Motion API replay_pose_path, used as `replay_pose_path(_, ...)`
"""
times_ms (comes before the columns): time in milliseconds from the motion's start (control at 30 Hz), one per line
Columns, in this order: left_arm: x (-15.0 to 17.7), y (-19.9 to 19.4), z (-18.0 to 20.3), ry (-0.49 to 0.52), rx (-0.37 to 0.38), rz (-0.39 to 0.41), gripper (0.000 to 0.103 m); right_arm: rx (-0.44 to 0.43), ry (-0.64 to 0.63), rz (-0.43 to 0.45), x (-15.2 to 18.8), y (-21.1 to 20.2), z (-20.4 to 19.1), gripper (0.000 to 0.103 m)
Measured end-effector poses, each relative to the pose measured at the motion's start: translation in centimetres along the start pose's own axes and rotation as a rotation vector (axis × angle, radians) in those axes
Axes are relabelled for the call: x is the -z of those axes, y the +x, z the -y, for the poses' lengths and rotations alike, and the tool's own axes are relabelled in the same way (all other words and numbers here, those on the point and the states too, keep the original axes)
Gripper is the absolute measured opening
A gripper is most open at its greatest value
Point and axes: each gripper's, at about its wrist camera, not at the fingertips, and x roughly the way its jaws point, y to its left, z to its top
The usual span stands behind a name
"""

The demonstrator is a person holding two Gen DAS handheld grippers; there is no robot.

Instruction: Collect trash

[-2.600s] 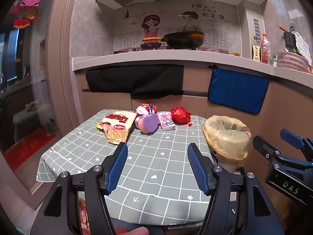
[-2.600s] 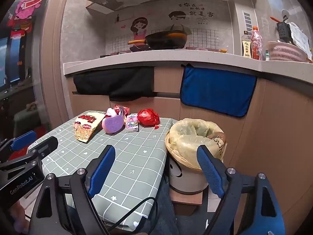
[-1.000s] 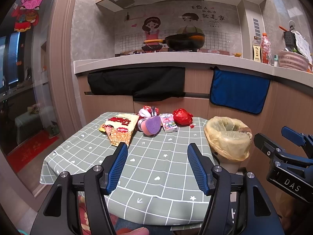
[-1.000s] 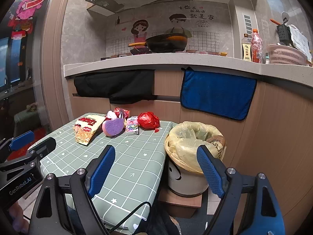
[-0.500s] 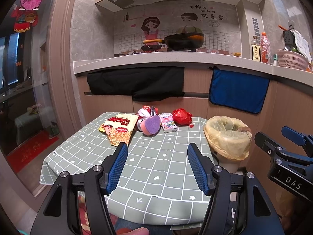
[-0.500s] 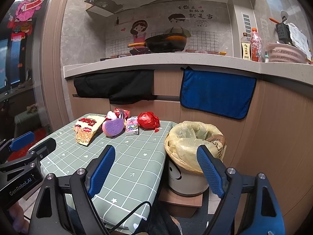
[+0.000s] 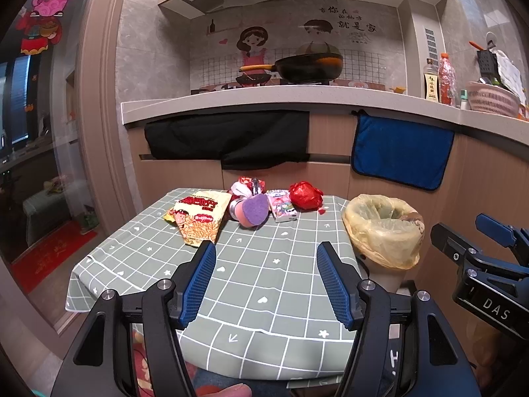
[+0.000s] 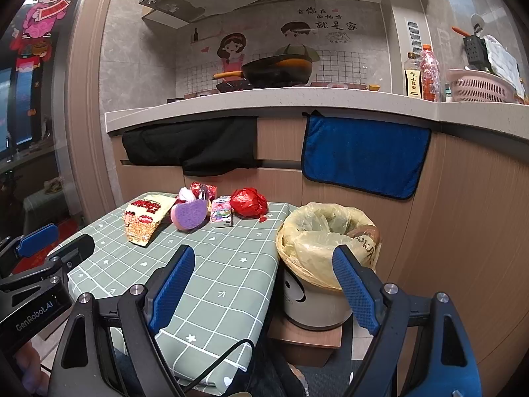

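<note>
The right gripper point(image 7: 489, 264) had "DAS" in white letters on its black body; the left gripper point(image 8: 36, 278) said "GenRobot.AI"; the wall picture point(image 8: 327, 21) had Chinese writing, and so did the snack bag point(image 7: 198, 213), too small to read.

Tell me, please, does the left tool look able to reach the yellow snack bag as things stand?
Probably yes: the left tool is open, and only bare tablecloth lies between it and the yellow snack bag, which lies flat at the pile's left end.
</note>
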Motion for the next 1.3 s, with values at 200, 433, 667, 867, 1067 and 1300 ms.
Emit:
replay_pose_path(200, -0.1, 0.5, 0.1, -0.001, 0.013, -0.008, 0.064, 0.003, 0.002, -0.006, 0.2, 0.3, 0.1, 0.084)
replay_pose_path(433, -0.9, 2.0, -0.7, -0.005, 0.051, -0.020, 0.064, 0.011, -0.006, -0.014, -0.1, 1.1, 0.3, 0.084)
replay_pose_path(667, -3.8, 7.2, -3.5, -0.054, 0.071, -0.044, 0.063, 0.003, -0.026, 0.020, -3.5, 5.5, 0.9, 0.084)
replay_pose_path(867, -4.5, 14.0, -6.9, -0.134, 0.013, -0.112, 0.063, -0.016, -0.038, 0.058, -6.7, 11.3, 0.9, 0.084)
replay_pose_path(1067, -4.1, 21.6, -10.3, -0.193, 0.048, -0.189, 0.062, -0.041, -0.057, 0.016, -7.5, 18.7, 0.7, 0.083)
replay_pose_path(1300, -4.2, 29.8, -9.6, -0.175, 0.174, -0.272, 0.058, -0.064, -0.049, -0.104, -5.7, 25.6, 1.3, 0.083)
